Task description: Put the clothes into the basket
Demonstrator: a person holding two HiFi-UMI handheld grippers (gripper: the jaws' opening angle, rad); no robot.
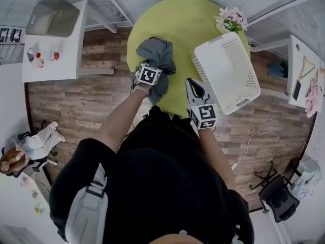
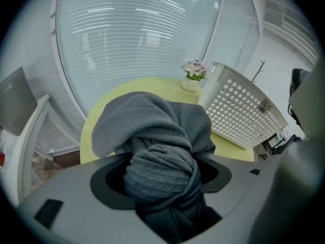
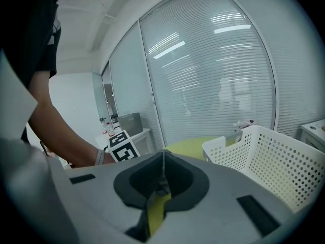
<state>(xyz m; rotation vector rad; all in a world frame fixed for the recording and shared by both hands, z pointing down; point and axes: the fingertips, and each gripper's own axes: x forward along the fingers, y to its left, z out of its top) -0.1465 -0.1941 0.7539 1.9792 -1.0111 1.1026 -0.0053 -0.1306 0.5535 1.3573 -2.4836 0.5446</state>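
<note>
The left hand-held gripper [image 2: 161,176] is seen closed on a grey waffle-knit garment [image 1: 158,52], which is bunched into a thick roll between the jaws and spills forward over them. The right hand-held gripper [image 3: 162,159] is held just beside it, over the near edge of the table. Its jaws are brought together with nothing between them.

The garment is gripped over the near left part of a round yellow-green table [image 1: 183,14], and part of it hangs below the left hand-held gripper toward the person. It cannot be told whether the cloth is touching the tabletop.

A white perforated basket [image 1: 213,41] is placed on the right side of the table, near the right hand-held gripper and apart from the garment. Beyond the basket, at the far right edge of the table, a small pot of pink flowers [image 1: 231,18] is set.

Further left, across the wooden floor [image 1: 76,100], a white side table [image 1: 56,60] is seen with a grey box [image 1: 53,17] on it.
</note>
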